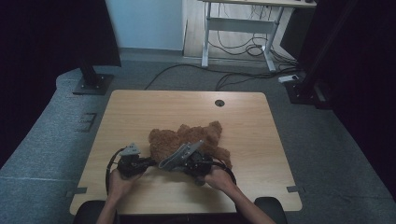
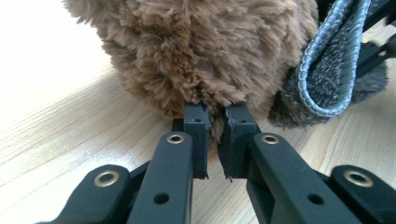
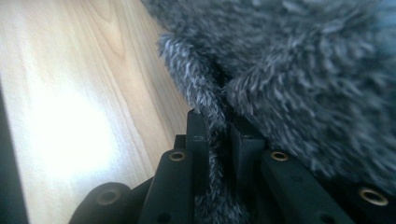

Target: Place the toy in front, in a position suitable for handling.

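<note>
A brown plush teddy bear [image 1: 187, 137] lies in the middle of the wooden table [image 1: 140, 107]. My left gripper [image 1: 148, 162] is at the bear's near left side, and in the left gripper view it [image 2: 217, 114] is shut on a tuft of the brown fur [image 2: 205, 51]. A grey fuzzy cloth [image 1: 175, 158] with a stitched hem [image 2: 327, 70] hangs just right of that spot. My right gripper [image 1: 185, 163] holds it against the bear's near side. In the right gripper view its jaws [image 3: 219, 123] pinch a fold of the grey pile [image 3: 299, 70].
A round cable hole [image 1: 219, 102] sits near the table's far edge. Black cables loop from both grippers along the near edge. Beyond the table stand a dark stand base [image 1: 93, 84] at left, a white desk frame [image 1: 243, 28] and floor cables.
</note>
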`<state>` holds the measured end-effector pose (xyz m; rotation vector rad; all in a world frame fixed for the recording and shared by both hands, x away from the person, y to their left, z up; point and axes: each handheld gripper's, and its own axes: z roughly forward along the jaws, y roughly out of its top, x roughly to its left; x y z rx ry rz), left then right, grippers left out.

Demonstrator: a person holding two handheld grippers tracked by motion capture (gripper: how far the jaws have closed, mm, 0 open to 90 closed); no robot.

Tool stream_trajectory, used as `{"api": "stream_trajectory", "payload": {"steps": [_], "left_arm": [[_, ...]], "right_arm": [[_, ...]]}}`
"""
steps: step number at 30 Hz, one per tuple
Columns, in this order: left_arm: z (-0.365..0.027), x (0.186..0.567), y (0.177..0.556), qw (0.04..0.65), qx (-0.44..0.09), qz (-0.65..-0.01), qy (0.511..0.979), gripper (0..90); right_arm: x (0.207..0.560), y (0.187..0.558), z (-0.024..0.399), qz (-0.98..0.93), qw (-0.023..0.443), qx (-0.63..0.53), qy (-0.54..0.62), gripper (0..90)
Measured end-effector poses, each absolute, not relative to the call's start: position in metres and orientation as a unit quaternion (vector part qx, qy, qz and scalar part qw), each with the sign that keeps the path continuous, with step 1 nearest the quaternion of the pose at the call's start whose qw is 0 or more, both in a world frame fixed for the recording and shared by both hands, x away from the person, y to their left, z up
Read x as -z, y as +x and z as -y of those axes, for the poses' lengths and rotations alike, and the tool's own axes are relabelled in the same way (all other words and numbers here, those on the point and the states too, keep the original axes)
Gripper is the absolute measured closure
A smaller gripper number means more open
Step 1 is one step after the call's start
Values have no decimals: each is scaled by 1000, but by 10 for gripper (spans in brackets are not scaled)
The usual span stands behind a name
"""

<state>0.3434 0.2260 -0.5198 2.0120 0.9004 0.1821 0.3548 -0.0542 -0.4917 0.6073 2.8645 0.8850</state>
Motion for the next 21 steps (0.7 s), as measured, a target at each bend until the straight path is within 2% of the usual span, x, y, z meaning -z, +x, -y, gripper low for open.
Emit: {"api": "stream_trajectory", "payload": {"steps": [9, 21], "left_arm": [[-225, 521, 343, 444, -82, -361, 816, 802], [-225, 521, 343, 442, -87, -360, 817, 798]], "right_arm": [[453, 354, 60, -927, 54, -320, 189, 796], [394, 368, 99, -906, 97, -346, 222, 795]]}}
